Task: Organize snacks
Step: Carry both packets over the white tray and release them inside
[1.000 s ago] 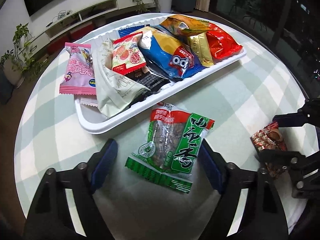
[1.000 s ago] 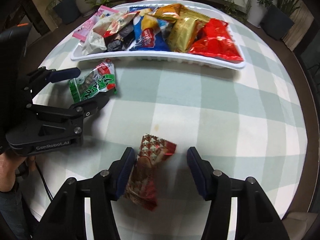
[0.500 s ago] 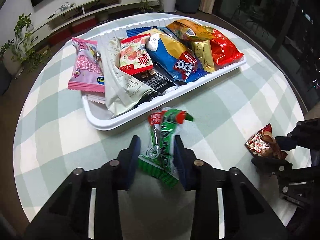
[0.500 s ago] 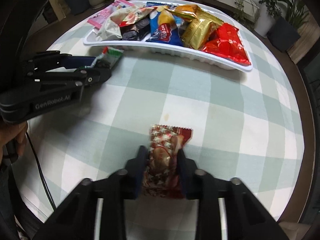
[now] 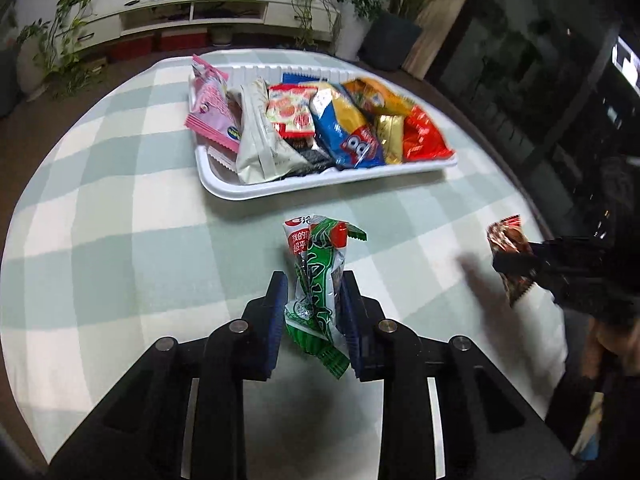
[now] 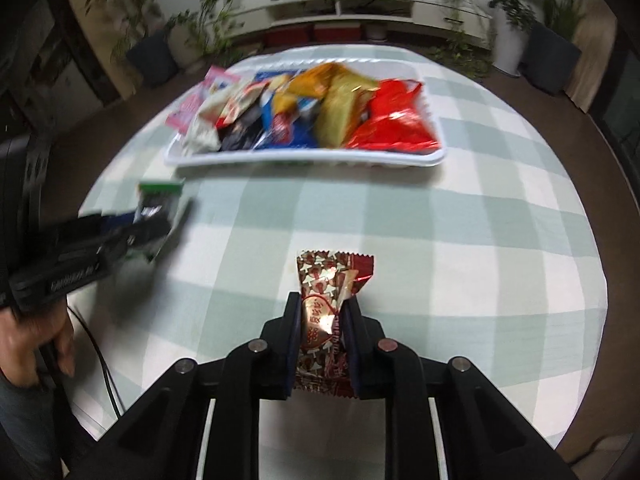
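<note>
Both pairs of jaws have just been closing, and each now has a pkt pinched between its pads: my left gripper (image 5: 313, 306) is clamped on the green snack packet (image 5: 318, 280), which is crumpled edge-on where a sec ago it lay flat on the checked tablecloth (image 5: 120, 240), and my right gripper (image 6: 322, 336) is clamped on the red-brown candy wrapper (image 6: 328, 308), which was lying loose btwn open fingers a sec ago. Both pkts look to be coming up off the cloth now, the green one's lower end hanging free below the pads, tho I can't be sure about full clearance on the right. White tray (image 5: 256, 192), already crowded w/ snacks, sits just beyond, well short of either load. So I reckon pickup's done on both sides; what's left is carrying both over to the tray, finding gaps and dropping them in.
</note>
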Demonstrator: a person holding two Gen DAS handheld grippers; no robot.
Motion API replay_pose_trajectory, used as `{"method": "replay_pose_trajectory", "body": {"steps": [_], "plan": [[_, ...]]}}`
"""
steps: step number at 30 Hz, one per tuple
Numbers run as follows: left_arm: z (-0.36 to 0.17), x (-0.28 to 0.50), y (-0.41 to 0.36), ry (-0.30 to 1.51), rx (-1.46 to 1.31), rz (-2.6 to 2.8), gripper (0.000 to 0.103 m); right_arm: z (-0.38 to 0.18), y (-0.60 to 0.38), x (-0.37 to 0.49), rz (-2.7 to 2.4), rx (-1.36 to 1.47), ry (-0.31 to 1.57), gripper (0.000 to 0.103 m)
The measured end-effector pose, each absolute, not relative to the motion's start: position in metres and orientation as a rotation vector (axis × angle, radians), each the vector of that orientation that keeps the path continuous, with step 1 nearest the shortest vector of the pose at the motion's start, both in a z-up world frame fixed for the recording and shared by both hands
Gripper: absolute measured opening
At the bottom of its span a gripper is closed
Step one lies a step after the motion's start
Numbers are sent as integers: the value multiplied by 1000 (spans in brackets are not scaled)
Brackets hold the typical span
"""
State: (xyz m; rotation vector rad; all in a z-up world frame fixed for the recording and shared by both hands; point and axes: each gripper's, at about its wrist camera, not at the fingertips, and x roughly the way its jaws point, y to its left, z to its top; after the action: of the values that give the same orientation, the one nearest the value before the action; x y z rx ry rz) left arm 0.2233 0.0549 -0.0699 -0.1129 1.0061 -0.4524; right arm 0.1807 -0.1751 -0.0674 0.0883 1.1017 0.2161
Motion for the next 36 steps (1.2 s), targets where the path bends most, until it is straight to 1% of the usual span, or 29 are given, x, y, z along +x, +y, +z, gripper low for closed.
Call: {"method": "replay_pose_trajectory", "body": {"steps": [4,9,18,23,31,36], "plan": [[-48,222,64,963,-168,-455,24,-61,-212,195,195,188,1065,21],[-16,244,74,921,-193,-439,24,-34,-238,221,211,252,992,21],[20,310,49,898,-145,-423,24,20,-207,292,335,230,865,21],[13,349,27,918,-125,-403,24,18,-177,338,380,213,888,21],[-31,378,4,958,-85,-359,25,-29,-151,393,390,186,1003,22],[-46,387,-3,962,-75,-349,28,-51,-148,406,394,202,1038,22]]}}
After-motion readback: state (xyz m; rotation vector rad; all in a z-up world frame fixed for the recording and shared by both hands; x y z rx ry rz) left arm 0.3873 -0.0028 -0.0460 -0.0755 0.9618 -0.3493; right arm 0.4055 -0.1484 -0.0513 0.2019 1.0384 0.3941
